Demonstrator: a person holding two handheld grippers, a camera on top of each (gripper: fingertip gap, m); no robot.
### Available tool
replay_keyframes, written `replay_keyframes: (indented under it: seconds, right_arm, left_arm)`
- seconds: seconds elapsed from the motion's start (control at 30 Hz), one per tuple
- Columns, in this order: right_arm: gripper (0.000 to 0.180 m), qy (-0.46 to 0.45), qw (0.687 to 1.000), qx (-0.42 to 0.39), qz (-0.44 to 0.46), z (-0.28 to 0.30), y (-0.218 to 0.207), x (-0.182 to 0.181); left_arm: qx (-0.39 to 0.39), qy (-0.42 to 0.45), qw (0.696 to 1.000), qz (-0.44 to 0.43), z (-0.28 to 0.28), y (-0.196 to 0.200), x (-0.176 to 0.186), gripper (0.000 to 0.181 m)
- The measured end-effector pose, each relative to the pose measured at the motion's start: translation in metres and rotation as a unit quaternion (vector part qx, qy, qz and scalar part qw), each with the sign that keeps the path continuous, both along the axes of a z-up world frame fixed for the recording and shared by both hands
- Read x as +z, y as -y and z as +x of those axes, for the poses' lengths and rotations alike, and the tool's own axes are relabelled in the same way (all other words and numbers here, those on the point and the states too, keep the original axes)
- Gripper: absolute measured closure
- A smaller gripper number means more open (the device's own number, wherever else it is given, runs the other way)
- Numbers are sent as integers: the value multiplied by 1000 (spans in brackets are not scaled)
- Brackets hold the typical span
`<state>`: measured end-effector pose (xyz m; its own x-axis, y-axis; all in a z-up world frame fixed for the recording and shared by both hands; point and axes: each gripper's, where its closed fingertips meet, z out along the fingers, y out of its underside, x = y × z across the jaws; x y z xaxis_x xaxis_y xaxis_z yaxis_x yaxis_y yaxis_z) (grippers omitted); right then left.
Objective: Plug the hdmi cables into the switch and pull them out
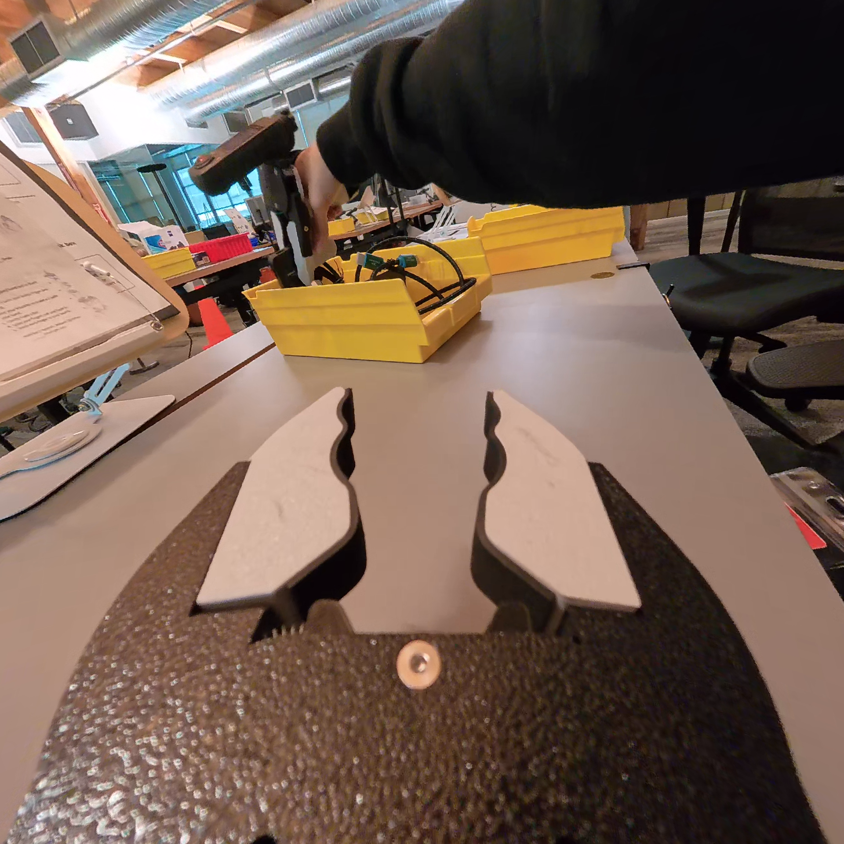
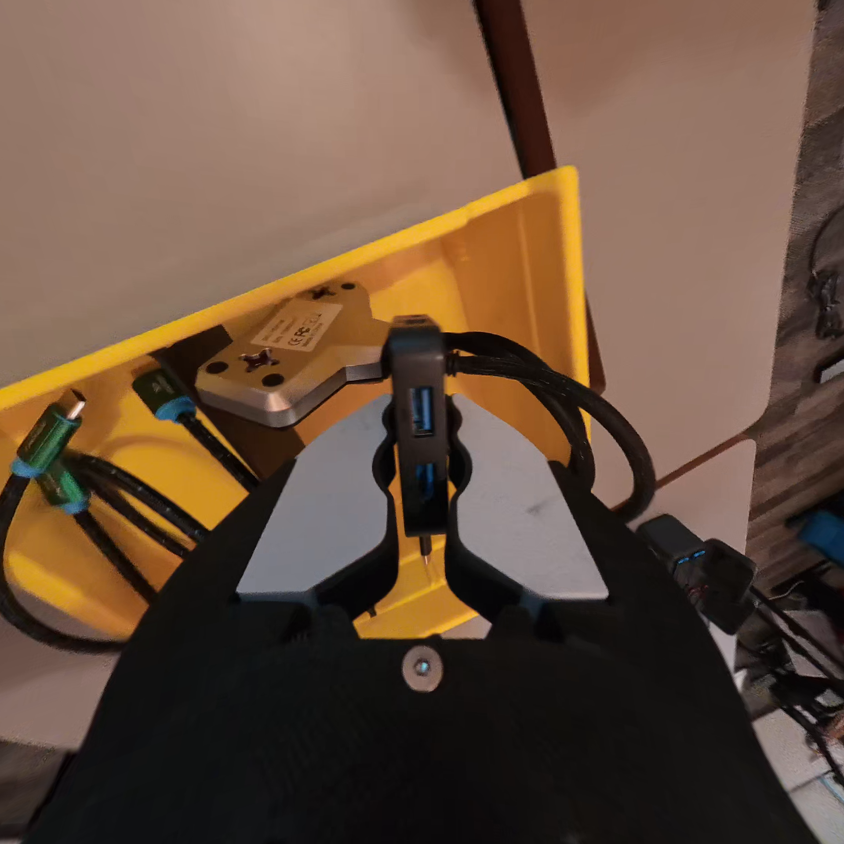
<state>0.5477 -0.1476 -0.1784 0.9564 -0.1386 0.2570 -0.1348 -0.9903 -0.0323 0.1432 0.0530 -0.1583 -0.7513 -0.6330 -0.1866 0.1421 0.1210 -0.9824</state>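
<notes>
- Lifting the dark adapter block (image 2: 420, 438) out of the yellow bin (image 2: 516, 255): raise it straight, so its 2 braided leads (image 2: 589, 411) do not drag the silver switch (image 2: 292, 361), which lies label-up in the bin.
- Right claw (image 2: 422, 427): closed onto the block's 2 flat sides, ports facing you; grip looks firm.
- Left claw (image 1: 418, 438): spread wide, holding nothing, low over the bare counter (image 1: 571, 365), well short of the bin.
- Green-shelled HDMI plugs (image 2: 48, 438): loose in the bin, none visibly seated.

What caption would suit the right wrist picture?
Right tongs clamp a dark hub above a yellow bin holding a silver switch and green-tipped cables.
</notes>
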Motion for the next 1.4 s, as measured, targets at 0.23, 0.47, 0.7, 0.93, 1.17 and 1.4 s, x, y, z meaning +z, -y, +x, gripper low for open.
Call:
replay_keyframes:
  seconds: [0.23, 0.47, 0.7, 0.93, 1.17, 1.4]
  right_arm:
    - [117, 61, 988, -44, 132, -2, -1, 50]
    - [119, 120, 948, -95, 278, -70, 36, 88]
    - [115, 183, 896, -138, 380, -192, 69, 67]
    - [108, 201, 791, -205, 541, -250, 68, 64]
    - [77, 232, 764, -264, 541, -244, 95, 72]
    - [78, 241, 747, -311, 536, -232, 122, 62]
  left_arm:
    - [2, 2, 1000, -5, 0, -1, 1, 127]
    - [1, -2, 1000, 12, 0, 4, -3, 127]
    - [10, -35, 999, 30, 7, 28, -5, 127]
    - [94, -130, 987, 7, 75, 99, 2, 116]
    - [237, -184, 954, 21, 180, 166, -7, 93]
    - [321, -194, 924, 75, 238, 175, -33, 111]
